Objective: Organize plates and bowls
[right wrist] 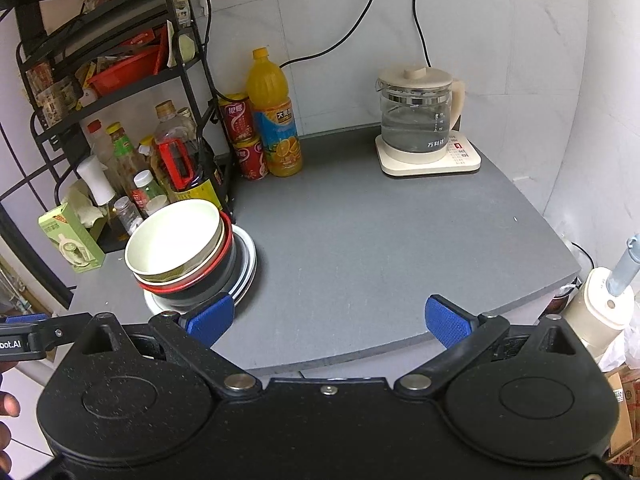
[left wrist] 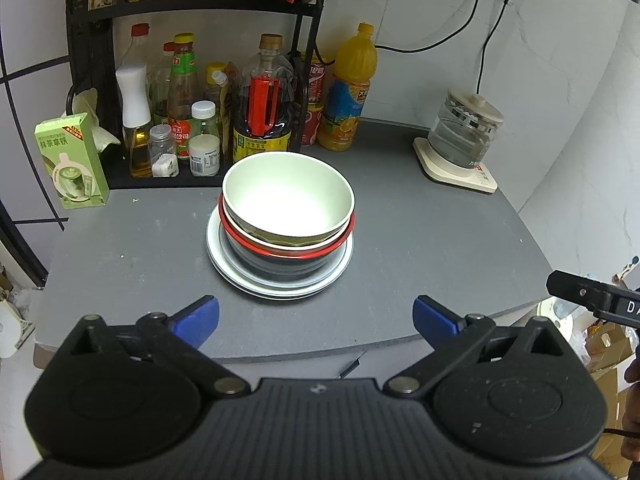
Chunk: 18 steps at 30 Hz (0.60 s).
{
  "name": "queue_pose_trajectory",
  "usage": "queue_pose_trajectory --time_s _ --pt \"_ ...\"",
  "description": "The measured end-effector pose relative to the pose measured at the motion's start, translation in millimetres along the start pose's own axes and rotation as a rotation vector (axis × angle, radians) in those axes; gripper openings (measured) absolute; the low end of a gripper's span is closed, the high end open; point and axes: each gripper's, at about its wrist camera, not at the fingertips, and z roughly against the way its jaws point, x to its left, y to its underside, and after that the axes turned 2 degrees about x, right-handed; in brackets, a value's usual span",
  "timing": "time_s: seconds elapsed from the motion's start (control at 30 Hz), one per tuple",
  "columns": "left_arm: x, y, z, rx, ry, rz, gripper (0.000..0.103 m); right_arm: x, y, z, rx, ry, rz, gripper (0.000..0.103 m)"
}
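Observation:
A stack of dishes stands mid-counter: a pale green bowl (left wrist: pixel 288 196) on top, nested in a white bowl and a red-rimmed dark bowl (left wrist: pixel 280 254), all on a white plate (left wrist: pixel 276 286). My left gripper (left wrist: pixel 316 318) hovers open just in front of the stack, its blue pads wide apart and holding nothing. In the right wrist view the same green bowl (right wrist: pixel 174 236), red-rimmed bowl (right wrist: pixel 200 280) and plate (right wrist: pixel 248 256) sit at the left. My right gripper (right wrist: pixel 328 320) is open and holds nothing, with its left pad close to the plate's near edge.
A black rack (left wrist: pixel 192 8) full of sauce and oil bottles backs the stack. A green carton (left wrist: pixel 72 162), an orange juice bottle (left wrist: pixel 350 88), red cans (right wrist: pixel 244 136) and a glass kettle on its base (right wrist: pixel 420 120) ring the grey counter (right wrist: pixel 380 240).

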Motion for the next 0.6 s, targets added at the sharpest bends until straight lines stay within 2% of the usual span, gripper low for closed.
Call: queue_pose_trajectory --time_s 0.27,0.6 --pt "-2.5 6.3 4.9 -0.010 0.001 -0.017 0.102 5.4 11.2 10.6 -0.032 0.024 0.014 0.103" --pt "-2.5 14.0 6.6 -0.007 -0.001 -0.024 0.102 13.8 22.2 11.2 -0.014 0.011 0.037 0.103"
